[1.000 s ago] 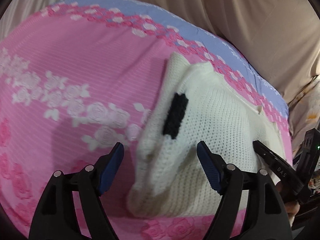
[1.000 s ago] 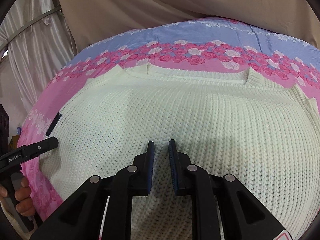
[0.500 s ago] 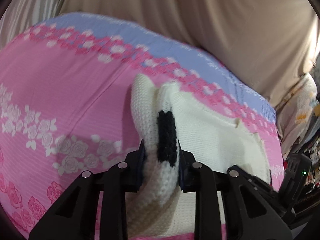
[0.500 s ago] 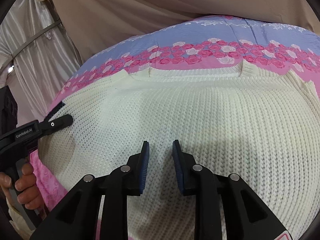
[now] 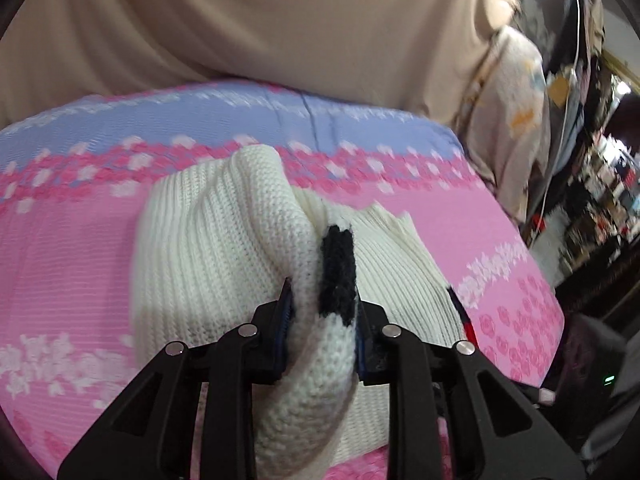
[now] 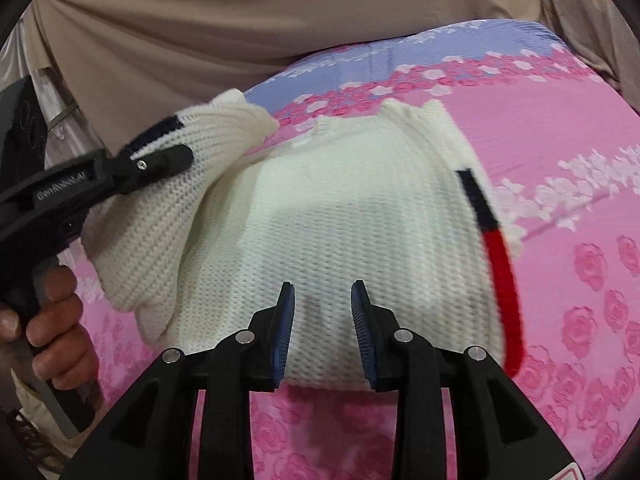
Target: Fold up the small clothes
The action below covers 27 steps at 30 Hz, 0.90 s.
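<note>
A small white knit sweater (image 6: 360, 216) with a navy and red stripe (image 6: 496, 248) lies on the pink floral bedspread (image 6: 580, 168). My left gripper (image 5: 324, 328) is shut on the sweater's left sleeve (image 5: 224, 248), near its navy cuff band (image 5: 338, 272), and holds it lifted above the bed. In the right wrist view the left gripper (image 6: 160, 162) shows at the left with the raised sleeve (image 6: 168, 216). My right gripper (image 6: 323, 328) is open and empty, just above the sweater's near hem.
A beige curtain (image 5: 280, 20) hangs behind the bed. The bedspread has a blue band (image 5: 200, 108) at the far edge. A floral cloth (image 5: 516, 92) and cluttered shelves (image 5: 600, 200) are at the right. The person's hand (image 6: 52, 320) holds the left gripper's handle.
My left gripper closed on the sleeve and lifted it up and toward the sweater's body. My right gripper opened wider and drew back toward the near hem.
</note>
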Each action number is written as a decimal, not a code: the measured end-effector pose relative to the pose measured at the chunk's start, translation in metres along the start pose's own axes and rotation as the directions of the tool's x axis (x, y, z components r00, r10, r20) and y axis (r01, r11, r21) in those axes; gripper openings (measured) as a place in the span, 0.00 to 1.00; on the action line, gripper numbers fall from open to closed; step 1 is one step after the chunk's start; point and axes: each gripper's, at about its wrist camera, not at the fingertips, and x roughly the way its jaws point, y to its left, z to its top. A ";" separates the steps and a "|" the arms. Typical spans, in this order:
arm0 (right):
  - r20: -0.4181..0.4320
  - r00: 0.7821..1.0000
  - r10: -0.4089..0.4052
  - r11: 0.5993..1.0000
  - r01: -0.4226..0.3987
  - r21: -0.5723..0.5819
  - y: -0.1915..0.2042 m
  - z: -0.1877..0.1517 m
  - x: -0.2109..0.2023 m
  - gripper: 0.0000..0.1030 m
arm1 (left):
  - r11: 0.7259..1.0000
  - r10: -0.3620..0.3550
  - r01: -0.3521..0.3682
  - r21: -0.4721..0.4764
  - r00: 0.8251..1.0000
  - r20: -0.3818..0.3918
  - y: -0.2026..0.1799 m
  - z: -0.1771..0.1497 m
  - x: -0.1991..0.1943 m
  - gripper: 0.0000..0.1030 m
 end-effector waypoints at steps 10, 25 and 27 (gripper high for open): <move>0.038 0.998 -0.051 0.997 0.049 0.051 -0.039 -0.002 -0.027 0.30 | 0.998 0.010 -0.009 -0.060 1.000 0.002 0.005 -0.007 0.000 0.22; 0.110 0.989 -0.096 0.993 0.103 -0.057 -0.034 0.104 0.024 0.39 | 0.855 0.333 -0.290 -0.431 0.943 0.026 0.177 -0.042 -0.090 0.22; 0.075 0.995 -0.071 0.995 0.076 -0.057 -0.033 0.114 0.039 0.39 | 0.820 0.315 -0.291 -0.493 0.948 -0.035 0.203 -0.056 -0.075 0.23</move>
